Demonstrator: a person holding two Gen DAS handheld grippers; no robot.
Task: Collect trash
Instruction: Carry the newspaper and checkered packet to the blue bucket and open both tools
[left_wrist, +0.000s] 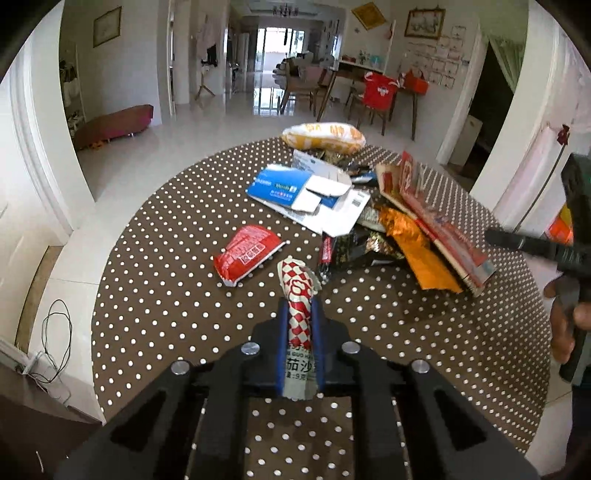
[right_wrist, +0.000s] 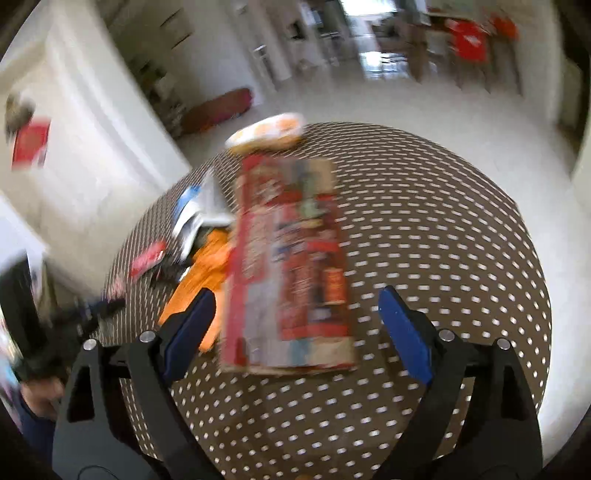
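Observation:
My left gripper (left_wrist: 300, 306) is shut on a red-and-white checkered sauce sachet (left_wrist: 297, 284), which stands up between the blue pads above the dotted brown round table (left_wrist: 166, 295). My right gripper (right_wrist: 297, 295) is open wide. In the blurred right wrist view a flattened red carton (right_wrist: 291, 258) lies on the table (right_wrist: 443, 240) in the gap between its fingers, and neither pad touches it. The same carton (left_wrist: 436, 218) shows at the right of the trash pile in the left wrist view.
A red packet (left_wrist: 247, 251) lies left of the sachet. Behind it lie a blue-and-white flattened box (left_wrist: 291, 188), an orange foil wrapper (left_wrist: 417, 251), dark wrappers and a yellow bag (left_wrist: 325, 136) at the far edge. A person's hand (left_wrist: 565, 321) is at the right edge.

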